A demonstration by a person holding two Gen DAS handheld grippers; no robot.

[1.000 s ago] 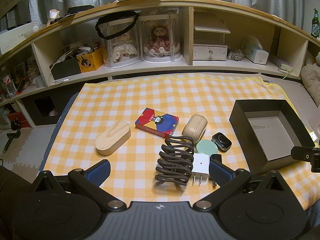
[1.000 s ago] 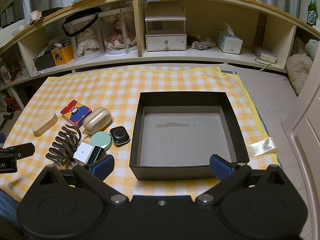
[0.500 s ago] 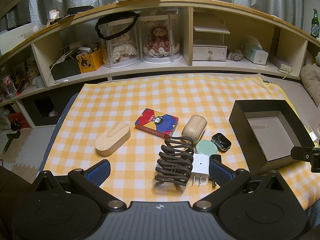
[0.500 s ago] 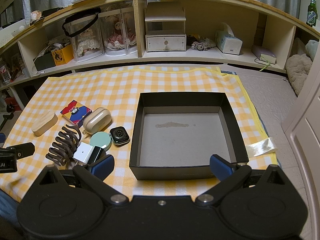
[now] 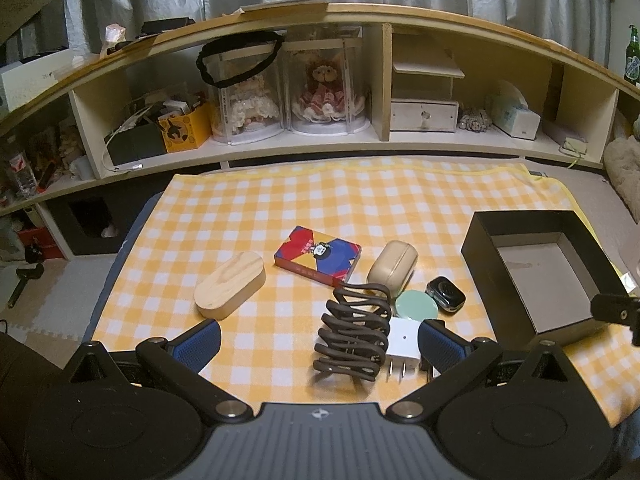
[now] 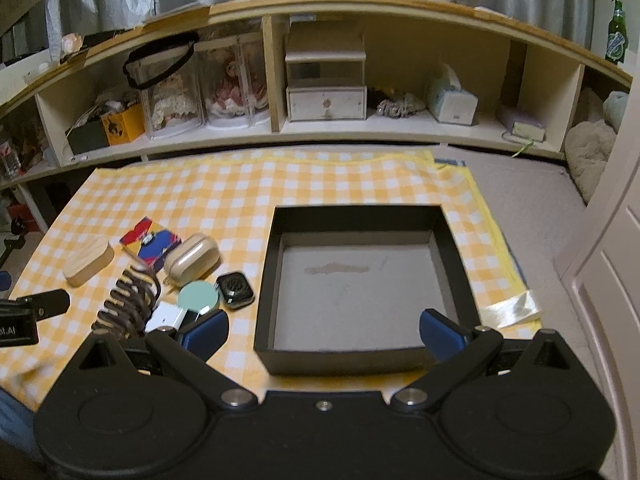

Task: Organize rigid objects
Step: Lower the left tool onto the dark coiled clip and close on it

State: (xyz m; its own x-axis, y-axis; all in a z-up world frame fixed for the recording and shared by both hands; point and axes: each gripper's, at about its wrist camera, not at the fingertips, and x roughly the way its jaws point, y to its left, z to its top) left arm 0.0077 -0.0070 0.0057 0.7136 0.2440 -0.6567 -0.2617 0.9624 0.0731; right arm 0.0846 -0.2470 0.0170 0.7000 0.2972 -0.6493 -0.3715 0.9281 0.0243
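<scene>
Both claws hang released and empty. The left gripper (image 5: pixel 318 338) has not shifted over the last second, its fingers spread around the dark wavy rack (image 5: pixel 354 330) and white plug adapter (image 5: pixel 403 343). The right gripper (image 6: pixel 322 330) has crept forward over the black box (image 6: pixel 448 240), so no pickup has begun. The box holds nothing; left of it wait the smartwatch (image 6: pixel 235 286), green disc (image 6: pixel 199 295), beige case (image 6: pixel 193 258), card box (image 6: pixel 150 242) and wooden oval (image 6: pixel 89 261).
</scene>
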